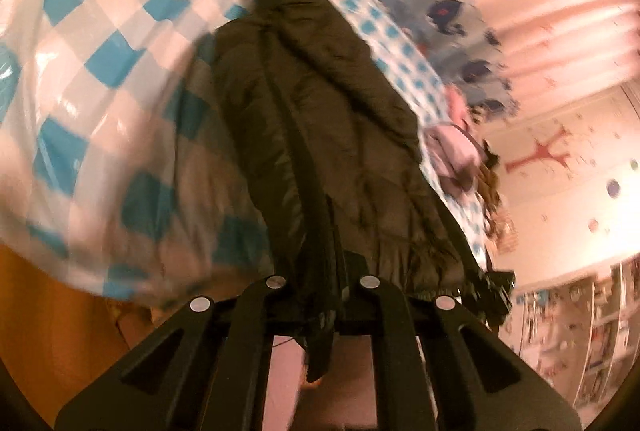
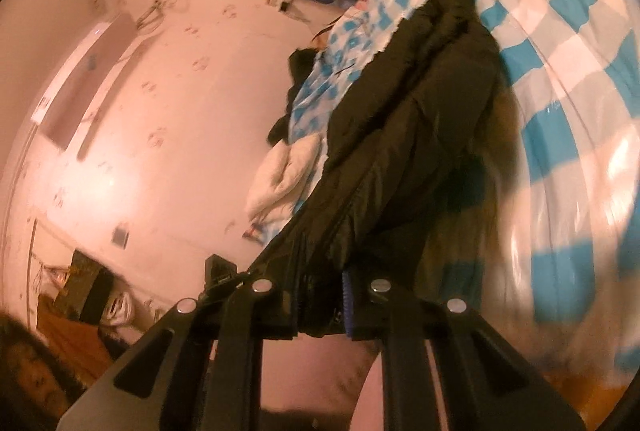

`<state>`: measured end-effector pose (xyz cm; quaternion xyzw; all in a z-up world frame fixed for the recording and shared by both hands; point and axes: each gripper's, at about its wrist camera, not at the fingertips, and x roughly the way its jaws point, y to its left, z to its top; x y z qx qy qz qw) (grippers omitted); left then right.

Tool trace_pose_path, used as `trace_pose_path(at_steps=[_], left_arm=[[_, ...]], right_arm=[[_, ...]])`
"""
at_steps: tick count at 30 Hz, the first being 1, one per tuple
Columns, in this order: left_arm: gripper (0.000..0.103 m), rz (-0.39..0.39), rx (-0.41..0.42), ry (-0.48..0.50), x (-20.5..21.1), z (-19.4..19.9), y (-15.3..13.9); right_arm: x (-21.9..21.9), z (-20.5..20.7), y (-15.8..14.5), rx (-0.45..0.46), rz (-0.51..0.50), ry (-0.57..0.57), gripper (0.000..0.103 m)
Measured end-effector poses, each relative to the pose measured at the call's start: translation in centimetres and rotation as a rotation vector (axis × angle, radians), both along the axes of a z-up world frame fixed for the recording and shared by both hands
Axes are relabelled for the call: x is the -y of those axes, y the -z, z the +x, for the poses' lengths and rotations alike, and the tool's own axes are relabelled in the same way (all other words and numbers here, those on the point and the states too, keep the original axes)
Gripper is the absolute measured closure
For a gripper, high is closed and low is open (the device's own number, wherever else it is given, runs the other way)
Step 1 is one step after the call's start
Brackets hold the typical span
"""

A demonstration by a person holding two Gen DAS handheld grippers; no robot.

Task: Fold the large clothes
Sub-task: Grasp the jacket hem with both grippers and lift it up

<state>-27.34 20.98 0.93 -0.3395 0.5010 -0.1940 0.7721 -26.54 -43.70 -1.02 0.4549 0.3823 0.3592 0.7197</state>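
Left tool (image 1: 320,295) clamped on dark jacket (image 1: 320,103) edge; right tool (image 2: 320,299) likewise, above checkered bedspread (image 1: 100,51).

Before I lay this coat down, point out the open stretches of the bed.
The checked cover is bare left of the dark coat in the left view, and right of it in the right view. It is crowded along the wall side: a patterned quilt, pink clothing and a white bundle.
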Motion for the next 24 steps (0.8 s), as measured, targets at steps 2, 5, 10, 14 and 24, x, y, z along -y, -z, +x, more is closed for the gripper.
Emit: trace_pose_path(at_steps=[2, 5, 10, 14, 24], left_arm=[[0.096, 0.017, -0.007, 0.046, -0.2, -2.3, -0.2], [0.055, 0.098, -0.069, 0.125, -1.2, -4.0, 2.0], [0.042, 0.07, -0.175, -0.004, -5.7, -4.3, 6.7], [0.031, 0.026, -0.194, -0.069, -7.9, -3.7, 8.5], [0.016, -0.063, -0.219, -0.016, -4.9, -0.9, 12.5]], right_arm=[[0.1, -2.5, -0.6, -0.005, -0.021, -0.055, 0.082], [0.4, -4.6, 0.3, -0.056, -0.093, -0.1, 0.023], [4.4, -5.0, 5.2, -0.19, -0.063, -0.01, 0.012], [5.1, -4.0, 8.2, -0.253, -0.001, -0.016, 0.01], [-0.2, -0.5, 9.8, -0.276, 0.037, -0.166, 0.01]])
